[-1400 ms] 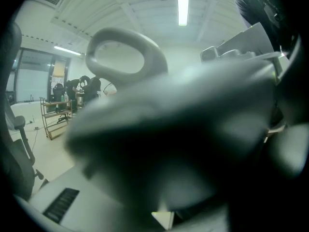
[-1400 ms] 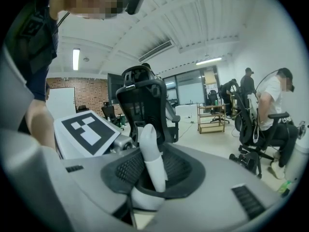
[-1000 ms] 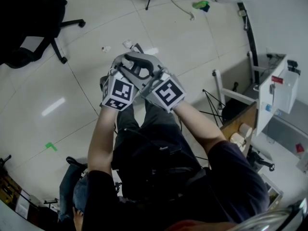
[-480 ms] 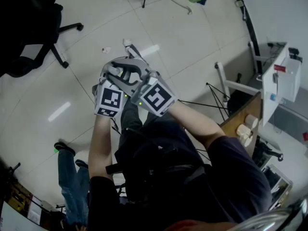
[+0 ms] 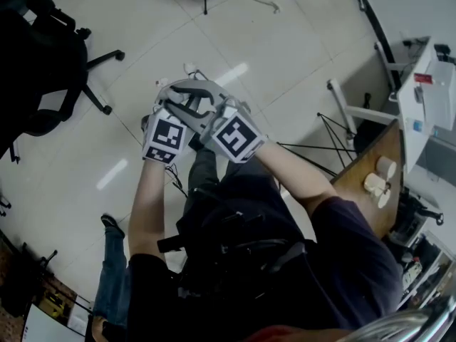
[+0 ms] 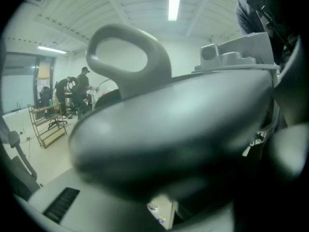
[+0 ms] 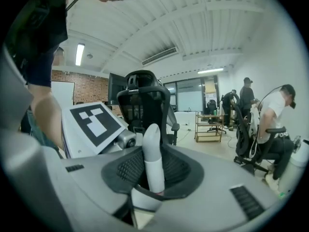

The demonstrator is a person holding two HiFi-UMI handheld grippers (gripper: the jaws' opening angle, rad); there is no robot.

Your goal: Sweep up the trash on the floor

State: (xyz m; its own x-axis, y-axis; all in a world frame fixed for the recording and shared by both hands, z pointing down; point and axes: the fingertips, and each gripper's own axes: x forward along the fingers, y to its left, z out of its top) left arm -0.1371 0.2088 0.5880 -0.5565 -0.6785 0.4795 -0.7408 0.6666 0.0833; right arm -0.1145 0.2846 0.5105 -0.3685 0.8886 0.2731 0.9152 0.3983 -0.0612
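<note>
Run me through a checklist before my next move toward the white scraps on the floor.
1. Right gripper grip: the slim white round-tipped rod sits clamped between its jaws, which have just been closing: ok.
2. Left gripper grip: a blurred grey looped shape fills its view: cannot tell.
3. Target in sight: small white scraps lie on the pale tiled floor just beyond both grippers: ok.
4. Black office chair stands apart from the scraps: ok.
5. Bystander's blue-jeaned leg is behind you, lower left, away from the scraps: ok.
6. Sweeping end of any tool in view: cannot tell.
</note>
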